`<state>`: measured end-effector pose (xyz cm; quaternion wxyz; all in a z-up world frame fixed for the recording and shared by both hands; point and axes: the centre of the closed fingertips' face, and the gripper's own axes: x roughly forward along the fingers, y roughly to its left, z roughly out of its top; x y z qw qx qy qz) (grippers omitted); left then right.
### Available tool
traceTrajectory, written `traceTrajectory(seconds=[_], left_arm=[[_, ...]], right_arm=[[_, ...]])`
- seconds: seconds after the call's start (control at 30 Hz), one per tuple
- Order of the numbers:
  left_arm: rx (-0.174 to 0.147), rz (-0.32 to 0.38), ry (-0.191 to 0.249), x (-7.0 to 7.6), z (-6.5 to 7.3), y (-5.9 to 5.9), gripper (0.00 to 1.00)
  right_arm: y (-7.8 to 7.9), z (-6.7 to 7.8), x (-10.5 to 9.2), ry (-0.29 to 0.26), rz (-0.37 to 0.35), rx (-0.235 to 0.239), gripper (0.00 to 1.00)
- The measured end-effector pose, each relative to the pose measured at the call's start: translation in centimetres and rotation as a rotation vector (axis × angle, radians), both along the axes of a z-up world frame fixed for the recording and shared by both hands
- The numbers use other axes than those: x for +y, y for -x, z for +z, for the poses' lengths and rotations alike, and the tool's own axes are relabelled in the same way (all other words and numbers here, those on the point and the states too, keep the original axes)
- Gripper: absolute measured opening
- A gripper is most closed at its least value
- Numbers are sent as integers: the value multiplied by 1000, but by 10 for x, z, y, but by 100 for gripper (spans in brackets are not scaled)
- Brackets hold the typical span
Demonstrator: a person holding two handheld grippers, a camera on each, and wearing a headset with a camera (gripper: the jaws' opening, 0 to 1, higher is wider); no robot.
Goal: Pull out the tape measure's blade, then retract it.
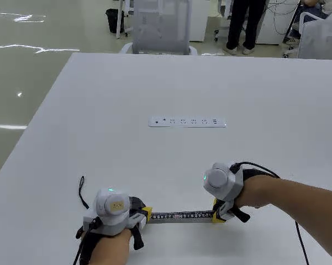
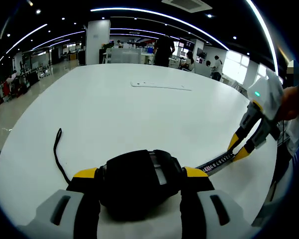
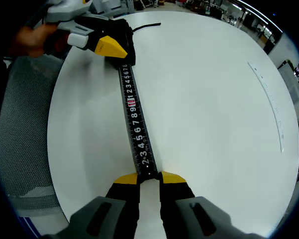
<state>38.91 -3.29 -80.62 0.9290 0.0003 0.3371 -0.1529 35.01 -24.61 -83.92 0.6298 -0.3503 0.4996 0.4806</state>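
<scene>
Head view: white table point(image 1: 154, 83); left gripper point(image 1: 145, 214) and right gripper point(image 1: 216, 215) low at its near edge, apart from each other, well short of the socket strip point(image 1: 188, 121) set at mid-table.
Tape measure point(image 2: 139, 191): black case at the near-left of the table, gripped across its sides by the left gripper.
Blade point(image 3: 134, 119): drawn out of the case, straight, low along the table, printed scale facing up, spanning the gap between the two grippers.
Left gripper: yellow-tipped jaws set to the width of the case, closed against both sides of the tape measure.
Right gripper: jaws narrow, almost together, pinching the free end of the blade.
Strap point(image 2: 57, 149): thin black cord, slack on the table just left of the case.
</scene>
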Motion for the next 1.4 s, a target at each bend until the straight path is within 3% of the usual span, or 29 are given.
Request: traceTrajectory(seconds=[1.4], left_arm=[[-3, 1, 4, 0, -1, -1, 62]], right_arm=[[-2, 0, 26, -24, -5, -2, 14]])
